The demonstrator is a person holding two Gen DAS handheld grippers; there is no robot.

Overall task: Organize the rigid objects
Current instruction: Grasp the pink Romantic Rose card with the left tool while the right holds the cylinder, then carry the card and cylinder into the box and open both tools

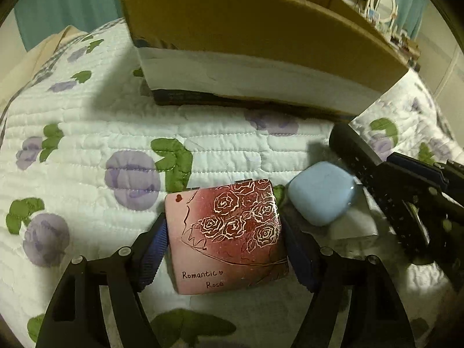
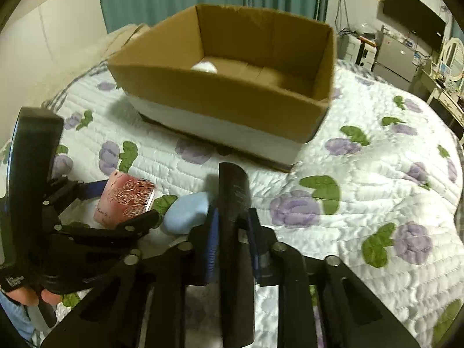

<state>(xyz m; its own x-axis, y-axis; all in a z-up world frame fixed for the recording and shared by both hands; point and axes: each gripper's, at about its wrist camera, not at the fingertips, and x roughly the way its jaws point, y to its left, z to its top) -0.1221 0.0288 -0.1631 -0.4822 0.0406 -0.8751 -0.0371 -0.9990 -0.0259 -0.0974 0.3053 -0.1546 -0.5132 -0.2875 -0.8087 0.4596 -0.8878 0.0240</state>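
Note:
My left gripper (image 1: 224,229) is shut on a pink rose-printed case (image 1: 226,237) marked "Romantic Rose", held just above the quilt; the case also shows in the right wrist view (image 2: 124,200). A pale blue rounded case (image 1: 322,192) lies on the quilt right beside it, also in the right wrist view (image 2: 187,213). My right gripper (image 2: 232,226) is shut on a long black remote control (image 2: 235,232), which shows at the right of the left wrist view (image 1: 377,179). An open cardboard box (image 2: 232,95) stands on the bed beyond, with a white object (image 2: 204,66) inside.
The floral quilt (image 2: 362,203) covers the bed. A flat white item (image 1: 352,226) lies under the blue case. A desk, mirror and wall TV (image 2: 411,29) stand at the far right. Teal curtains hang behind the box.

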